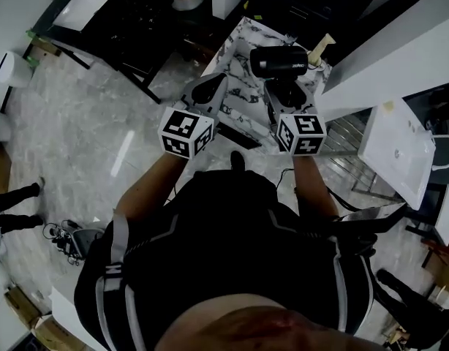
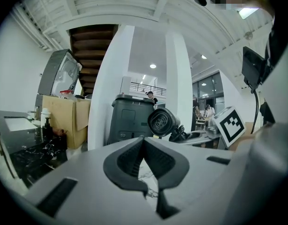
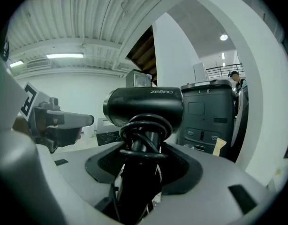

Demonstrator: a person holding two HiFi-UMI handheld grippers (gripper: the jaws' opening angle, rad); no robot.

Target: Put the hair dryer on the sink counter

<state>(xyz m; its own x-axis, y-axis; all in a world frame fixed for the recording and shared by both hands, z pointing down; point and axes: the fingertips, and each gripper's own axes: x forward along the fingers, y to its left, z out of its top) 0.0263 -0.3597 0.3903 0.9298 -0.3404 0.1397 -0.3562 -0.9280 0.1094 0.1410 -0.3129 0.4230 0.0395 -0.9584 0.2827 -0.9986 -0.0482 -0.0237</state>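
A black hair dryer (image 1: 279, 61) is held up above a marble-patterned counter top (image 1: 243, 39). My right gripper (image 1: 289, 95) is shut on its handle, with the cord coiled round the handle just above the jaws. In the right gripper view the dryer's barrel (image 3: 144, 106) lies crosswise above my right gripper (image 3: 143, 165). To its left my left gripper (image 1: 208, 91) is shut with nothing in it, and its pads meet in the left gripper view (image 2: 144, 142). That view shows the dryer's round end (image 2: 162, 122) to the right.
A white basin (image 1: 396, 148) on a metal frame stands at the right, and a long white ledge (image 1: 385, 42) runs behind it. A pump bottle (image 1: 321, 48) stands by the marble top. A dark bin (image 2: 130, 118) and a cardboard box (image 2: 64, 118) lie ahead. Dark tables fill the back left.
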